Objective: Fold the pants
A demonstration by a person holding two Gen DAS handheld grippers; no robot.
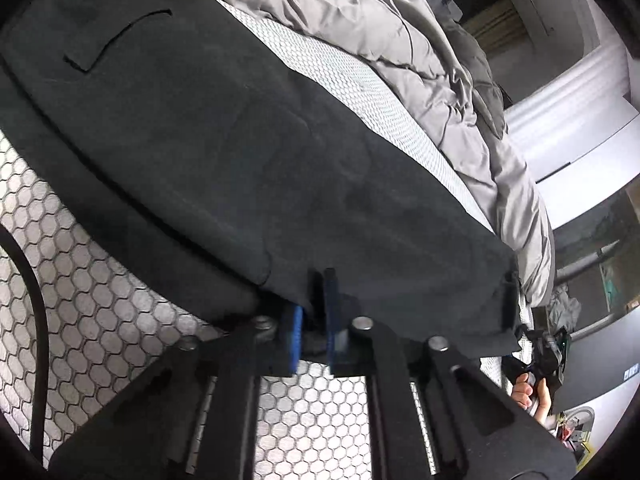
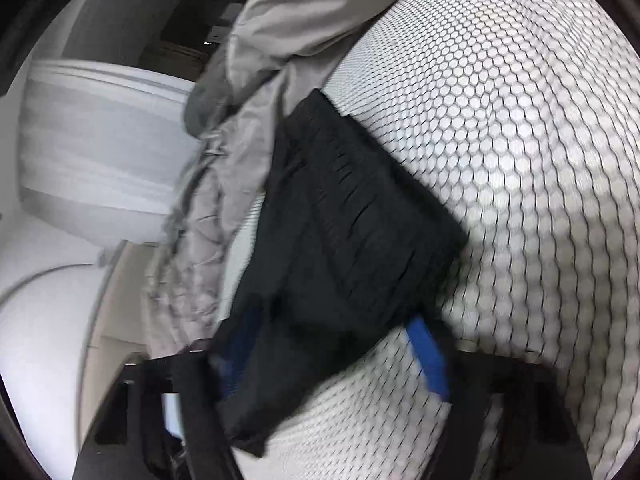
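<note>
Honeycomb-patterned mattress [image 1: 80, 280], with a rumpled grey duvet [image 1: 360, 40] shoved to its far side. I've got the black pants [image 1: 240, 140] lying flat along the near edge, folding barely started from what I see. My left gripper [image 1: 316, 320] is pinched on the fabric edge. My right gripper [image 2: 332, 360] stands half open around the waistband end, not clamped yet.

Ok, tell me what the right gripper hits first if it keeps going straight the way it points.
The black pants. The right gripper already has their near edge between its fingers, so straight on it meets more of that cloth, lying on the honeycomb-patterned mattress.
</note>
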